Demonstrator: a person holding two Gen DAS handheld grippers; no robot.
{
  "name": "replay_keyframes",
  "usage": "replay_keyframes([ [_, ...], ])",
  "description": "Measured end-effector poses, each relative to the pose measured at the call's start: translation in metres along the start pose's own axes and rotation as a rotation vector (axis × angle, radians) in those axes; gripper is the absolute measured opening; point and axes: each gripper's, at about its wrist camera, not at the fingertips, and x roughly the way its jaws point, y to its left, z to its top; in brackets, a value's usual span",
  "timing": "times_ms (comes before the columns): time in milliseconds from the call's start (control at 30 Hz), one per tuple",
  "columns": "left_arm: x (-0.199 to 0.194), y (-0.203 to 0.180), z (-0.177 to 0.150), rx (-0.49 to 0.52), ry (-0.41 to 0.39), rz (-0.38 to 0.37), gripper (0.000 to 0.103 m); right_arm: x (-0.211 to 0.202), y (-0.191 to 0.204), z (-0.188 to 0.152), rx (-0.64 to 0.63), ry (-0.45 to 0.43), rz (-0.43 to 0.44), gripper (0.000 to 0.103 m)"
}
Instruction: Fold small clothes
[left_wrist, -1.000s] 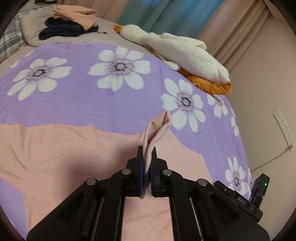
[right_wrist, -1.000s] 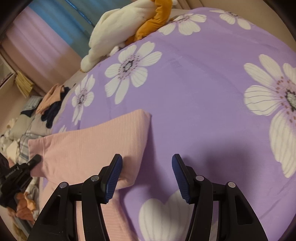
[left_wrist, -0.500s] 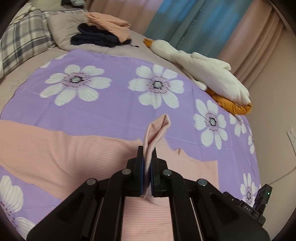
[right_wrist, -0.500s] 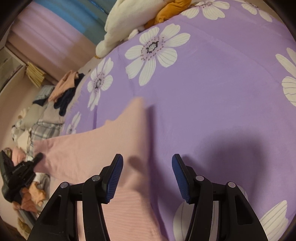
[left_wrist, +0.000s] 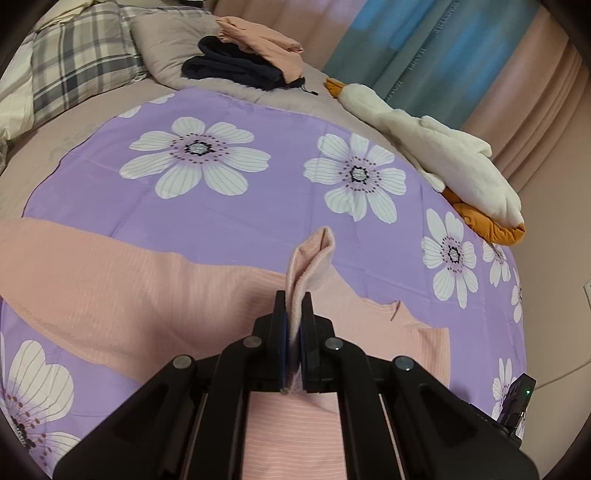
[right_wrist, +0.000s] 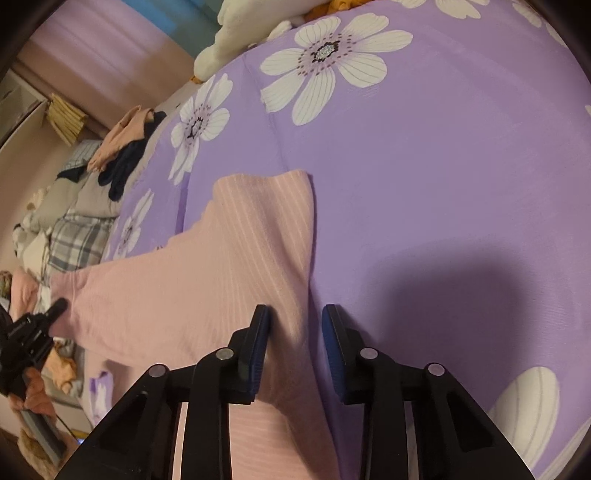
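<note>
1. Pinching a raised fold of the pink striped garment (left_wrist: 140, 291), the left gripper (left_wrist: 292, 325) has its jaws pressed together on the cloth, and a loop of fabric stands up beyond the pads.
2. Spread across the near part of the purple flowered sheet (left_wrist: 258, 206), the garment lies mostly flat, reaching from the left edge of the left wrist view to a notched edge at the right.
3. The right gripper (right_wrist: 295, 343) hangs over the garment's right edge with its jaws closing; the cloth's edge lies between the blue pads (right_wrist: 258, 343), but they do not yet press on it.
4. In the right wrist view the garment (right_wrist: 236, 266) ends at a squared corner farther off, with bare sheet (right_wrist: 443, 177) to its right and the gripper's shadow on that sheet.
5. A white plush goose (left_wrist: 436, 155) with orange feet lies along the far right edge of the bed.
6. A dark garment (left_wrist: 236, 70) and a folded peach garment (left_wrist: 262, 40) rest on a grey pillow (left_wrist: 166, 48) at the far side, with a plaid pillow (left_wrist: 81, 55) to its left.
7. Curtains (left_wrist: 461, 55) hang behind the bed.
</note>
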Motion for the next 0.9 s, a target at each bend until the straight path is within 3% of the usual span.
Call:
replay_keyframes([
  [367, 0.006, 0.03, -0.008, -0.024, 0.029, 0.044, 0.005, 0.004, 0.012, -0.006, -0.065, -0.008, -0.079, 0.02],
  [500, 0.017, 0.039, -0.017, 0.023, 0.045, 0.104, 0.005, 0.005, 0.014, -0.006, -0.072, -0.011, -0.093, 0.019],
  [900, 0.045, 0.071, -0.037, 0.006, 0.13, 0.134, 0.005, 0.011, 0.026, -0.007, -0.127, -0.019, -0.167, 0.019],
])
